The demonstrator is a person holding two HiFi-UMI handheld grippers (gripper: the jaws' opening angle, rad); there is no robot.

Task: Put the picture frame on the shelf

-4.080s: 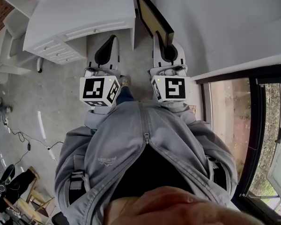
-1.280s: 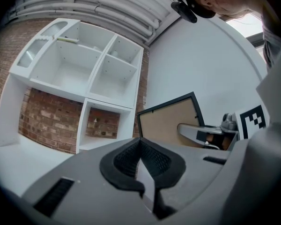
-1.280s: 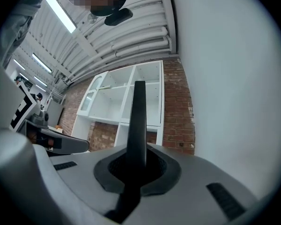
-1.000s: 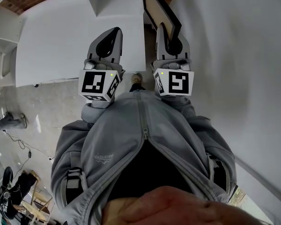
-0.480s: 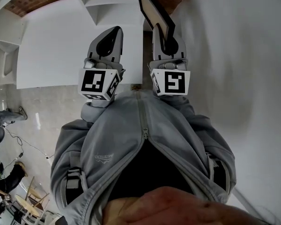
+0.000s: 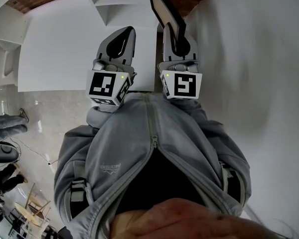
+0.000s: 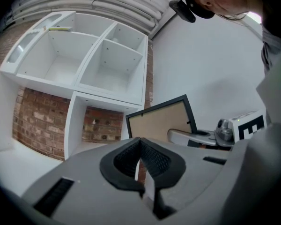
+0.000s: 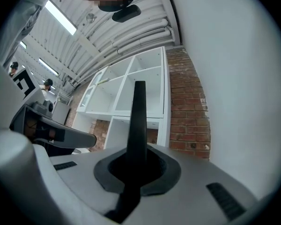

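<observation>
Grey zip-front hoodie (image 6: 139, 148) with centre zipper (image 6: 154, 141) and small pale chest emblem (image 6: 112, 167); black top (image 6: 154, 183) beneath; dark strap buckles (image 6: 77, 190) at the side. Left gripper (image 6: 127, 31) and right gripper (image 6: 172, 30): pale grey shells, black oval insets, white cube (image 6: 107, 86) of black square markers, tiny green light.

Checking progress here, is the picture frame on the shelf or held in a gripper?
Held: the right gripper's jaws clamp the picture frame's edge, short of the shelf.

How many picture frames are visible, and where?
1. The picture frame is clamped in the jaws of the right gripper, in front of the white shelf unit. Its visible compartments hold none; others may be hidden.
</observation>
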